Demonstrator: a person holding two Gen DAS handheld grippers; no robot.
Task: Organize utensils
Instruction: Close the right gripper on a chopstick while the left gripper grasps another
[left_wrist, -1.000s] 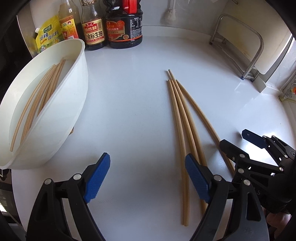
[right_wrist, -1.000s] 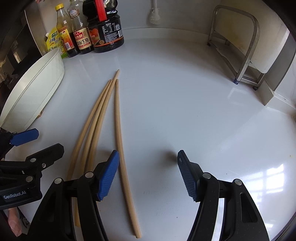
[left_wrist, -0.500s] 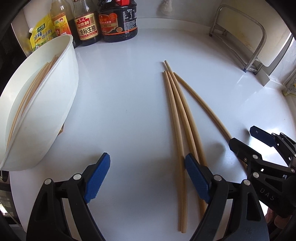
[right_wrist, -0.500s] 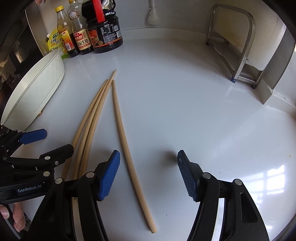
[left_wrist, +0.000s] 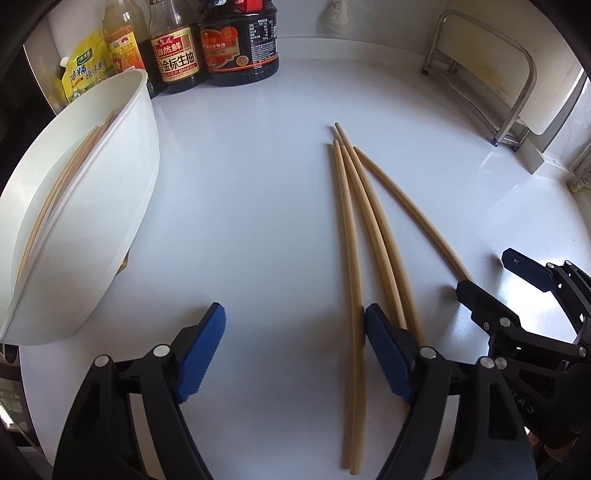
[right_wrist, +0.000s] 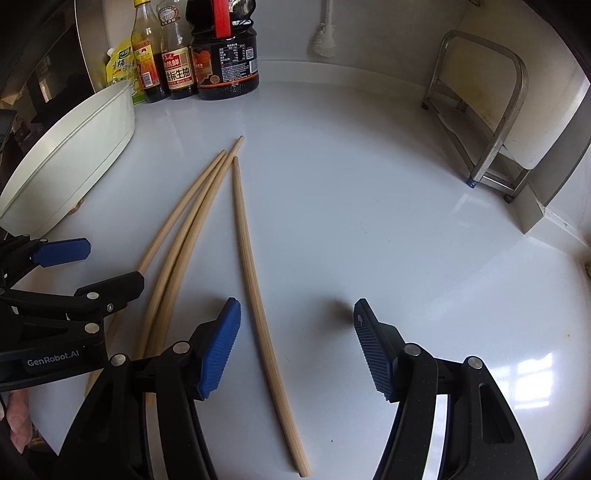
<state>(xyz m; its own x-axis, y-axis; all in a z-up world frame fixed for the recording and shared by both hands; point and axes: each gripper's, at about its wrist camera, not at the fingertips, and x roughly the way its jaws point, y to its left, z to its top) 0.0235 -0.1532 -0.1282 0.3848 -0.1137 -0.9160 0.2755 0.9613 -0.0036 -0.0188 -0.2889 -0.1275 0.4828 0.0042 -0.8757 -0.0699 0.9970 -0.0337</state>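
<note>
My right gripper (right_wrist: 295, 345) hangs spread and empty over the lone chopstick (right_wrist: 255, 280), which runs from 12 toward 6 between its pads; closing off-centre could roll it away. My left gripper (left_wrist: 293, 350), also released, has three chopsticks (left_wrist: 369, 236) at 1 o'clock and the white bowl (left_wrist: 122, 206) at 10. Since a second ago both have edged forward, and the lone stick now lies inside the jaws.

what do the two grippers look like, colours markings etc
Both the left gripper and the right gripper are matte black plastic linkages with silver rivets and cut-out slots. Their fingers end in blue ribbed pads. The left gripper's body carries white "GenRobot.AI" lettering, seen from the right wrist view. No cables show.
</note>
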